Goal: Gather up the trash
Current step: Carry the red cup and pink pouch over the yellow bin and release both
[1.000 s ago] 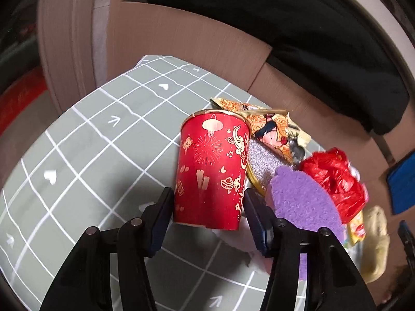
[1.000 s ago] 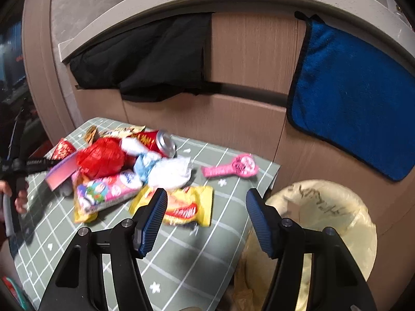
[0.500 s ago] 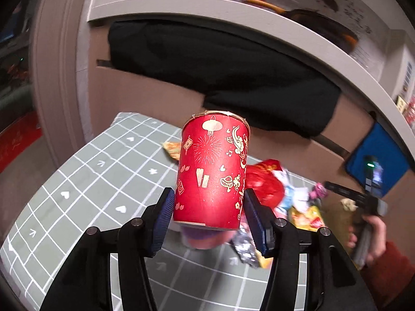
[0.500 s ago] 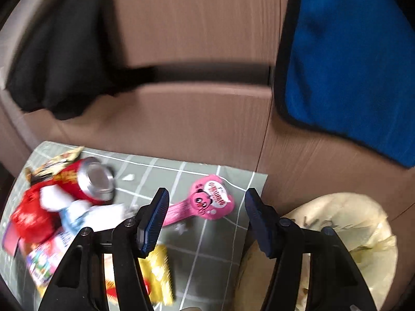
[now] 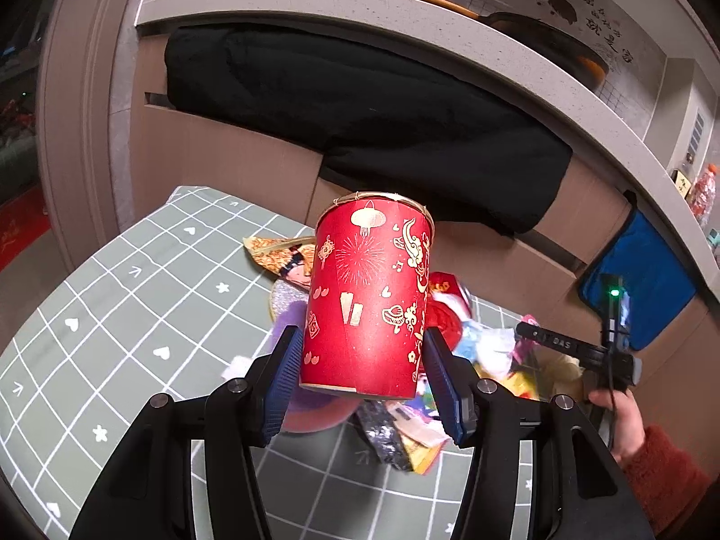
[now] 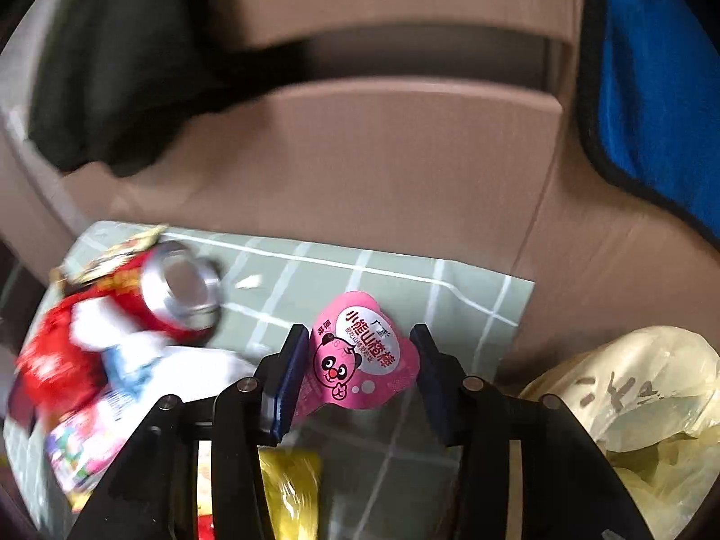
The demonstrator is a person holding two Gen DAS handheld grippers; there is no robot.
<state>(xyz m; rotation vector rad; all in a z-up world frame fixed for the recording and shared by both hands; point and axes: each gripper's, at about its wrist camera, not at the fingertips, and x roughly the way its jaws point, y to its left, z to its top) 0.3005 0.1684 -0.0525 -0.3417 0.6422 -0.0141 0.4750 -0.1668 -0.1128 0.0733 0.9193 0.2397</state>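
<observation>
Right wrist view: the right gripper (image 6: 357, 371) is closing around the pink snack wrapper (image 6: 360, 355) lying on the table's corner, its tail running toward seven o'clock, the trash bag (image 6: 630, 405) at three o'clock, while the left gripper (image 5: 362, 360) clamps the red cup (image 5: 366, 297).

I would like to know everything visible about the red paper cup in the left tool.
The red paper cup is a tall tapered cup, apparently of glossy paper, printed with gold lanterns, fireworks, clouds and hearts, with a gold-edged rim. It stands nearly upright, slightly tilted, mouth up, with a seam down its wall. The left tool grips its lower part between blue pads, holding it above the green checked tablecloth and the trash pile. Its inside is not visible.
</observation>
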